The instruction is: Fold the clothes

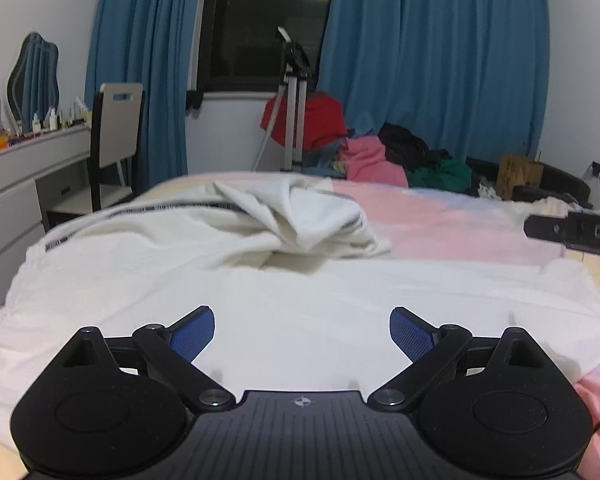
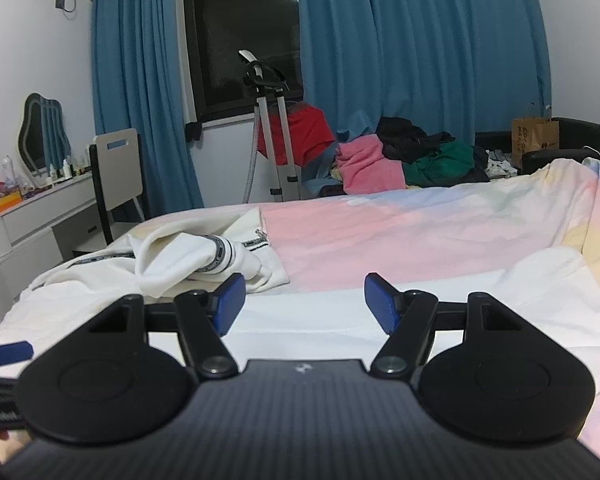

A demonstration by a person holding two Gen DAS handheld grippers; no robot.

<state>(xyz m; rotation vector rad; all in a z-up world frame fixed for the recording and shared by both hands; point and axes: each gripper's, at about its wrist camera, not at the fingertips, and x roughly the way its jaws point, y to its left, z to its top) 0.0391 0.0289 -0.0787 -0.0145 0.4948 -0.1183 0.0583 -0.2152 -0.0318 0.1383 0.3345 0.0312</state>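
Left gripper (image 1: 302, 334) jaws spread, nothing between blue pads, poised over flat part of white garment (image 1: 284, 320). Right gripper (image 2: 305, 302) likewise released, empty. Garment lies on pastel bed (image 1: 440, 224), far end bunched near left edge. Beyond: clothes pile (image 2: 404, 156), blue curtains (image 2: 416, 44).

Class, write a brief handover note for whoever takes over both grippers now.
Left gripper: open, empty, over the white garment.
Right gripper: open, empty, over the same garment.
Garment: spread across the near side of the bed, its far part bunched in a heap.
Done: no tidy fold shows.
Left: flatten the heap, fold the garment.
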